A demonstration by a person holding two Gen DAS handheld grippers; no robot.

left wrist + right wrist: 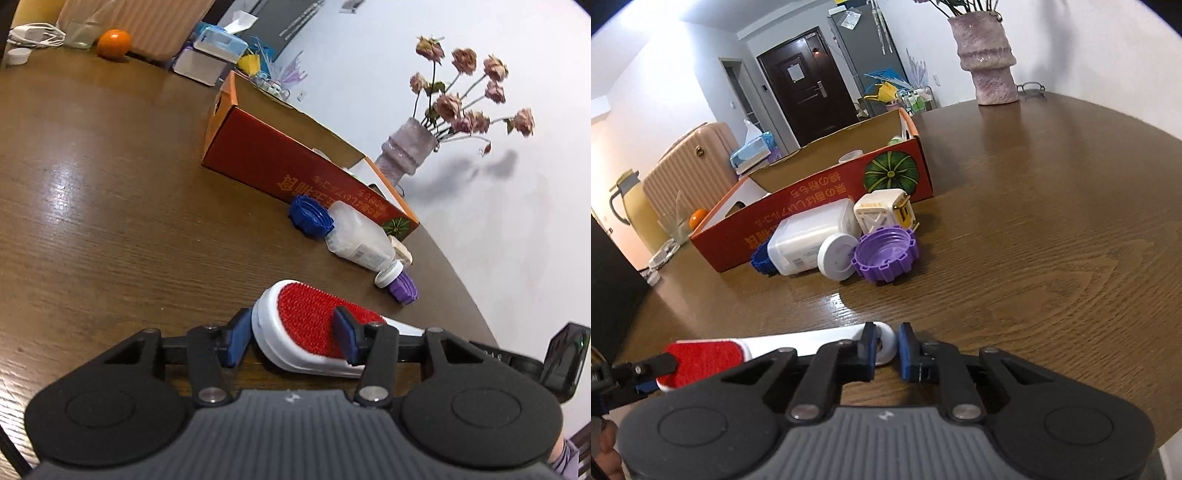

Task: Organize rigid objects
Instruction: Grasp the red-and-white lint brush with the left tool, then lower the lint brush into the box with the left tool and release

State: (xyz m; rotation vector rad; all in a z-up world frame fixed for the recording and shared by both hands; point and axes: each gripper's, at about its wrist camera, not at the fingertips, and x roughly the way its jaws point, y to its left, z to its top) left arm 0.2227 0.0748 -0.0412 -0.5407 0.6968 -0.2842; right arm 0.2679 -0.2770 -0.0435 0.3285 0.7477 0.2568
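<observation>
A white lint brush with a red pad point(314, 325) lies on the wooden table. My left gripper point(291, 338) is shut on its head, blue pads on both sides. My right gripper point(887, 345) is shut on the ringed end of the brush's white handle point(886, 343); the red head point(701, 360) shows at the left. An open orange cardboard box point(280, 162) lies further off on the table, also in the right wrist view point(812, 206). Against it lie a white bottle point(358, 236), a blue cap point(308, 216), a purple cap point(886, 254) and a cream plug adapter point(882, 212).
A purple vase of dried roses point(406, 151) stands beyond the box near the table's edge. At the far end of the table are an orange point(113, 42), a glass point(79, 33), tissue boxes point(210, 51) and a pink suitcase point(690, 162).
</observation>
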